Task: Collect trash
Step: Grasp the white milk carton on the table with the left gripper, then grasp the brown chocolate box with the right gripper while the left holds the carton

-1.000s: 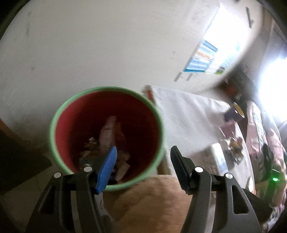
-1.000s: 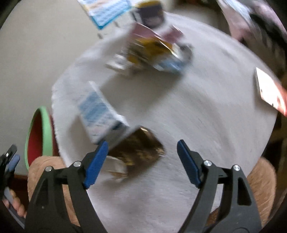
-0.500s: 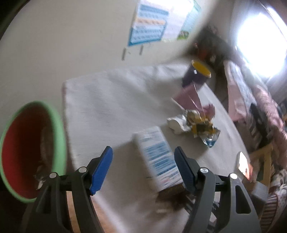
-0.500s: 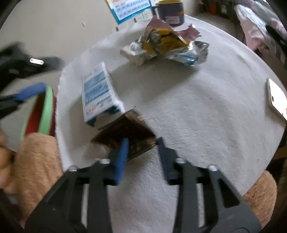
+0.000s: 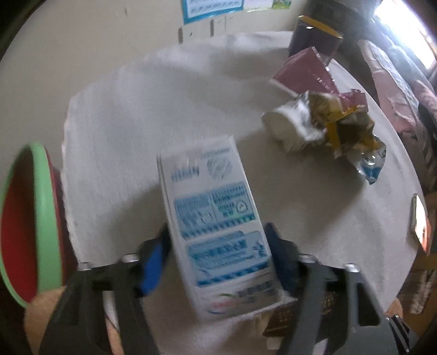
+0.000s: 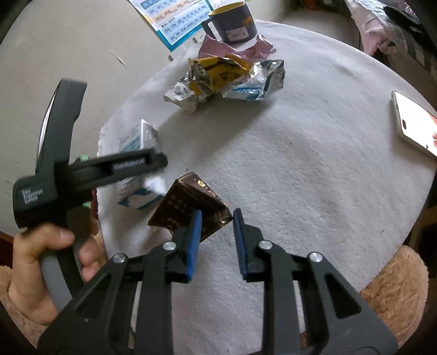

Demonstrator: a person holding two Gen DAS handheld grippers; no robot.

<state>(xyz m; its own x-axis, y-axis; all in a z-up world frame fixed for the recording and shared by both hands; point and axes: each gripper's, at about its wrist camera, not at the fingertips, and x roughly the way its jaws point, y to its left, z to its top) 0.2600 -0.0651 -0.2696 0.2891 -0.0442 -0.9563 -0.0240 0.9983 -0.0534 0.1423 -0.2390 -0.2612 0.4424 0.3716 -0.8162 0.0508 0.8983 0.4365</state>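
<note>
A white and blue carton (image 5: 218, 218) lies on the round white table (image 5: 136, 109). My left gripper (image 5: 215, 245) has a finger against each side of the carton. The carton also shows in the right wrist view (image 6: 136, 153), partly behind the left gripper's body. A brown and gold packet (image 6: 188, 210) lies next to it, and my right gripper (image 6: 215, 221) is closed on the packet's near corner. A pile of crumpled foil wrappers (image 6: 226, 79) lies farther back, also in the left wrist view (image 5: 336, 128). The green-rimmed red bin (image 5: 30, 218) stands off the table's left edge.
A dark mug with a yellow rim (image 6: 232, 24) stands at the table's far edge behind a pink wrapper (image 5: 303, 71). A phone (image 6: 415, 123) lies at the right of the table. A wall with a poster (image 6: 174, 19) is behind. Tan fuzzy sleeves show at the bottom.
My left gripper swung from over the bin to the table and closed around the carton. My right gripper narrowed from wide open and closed on the brown packet.
</note>
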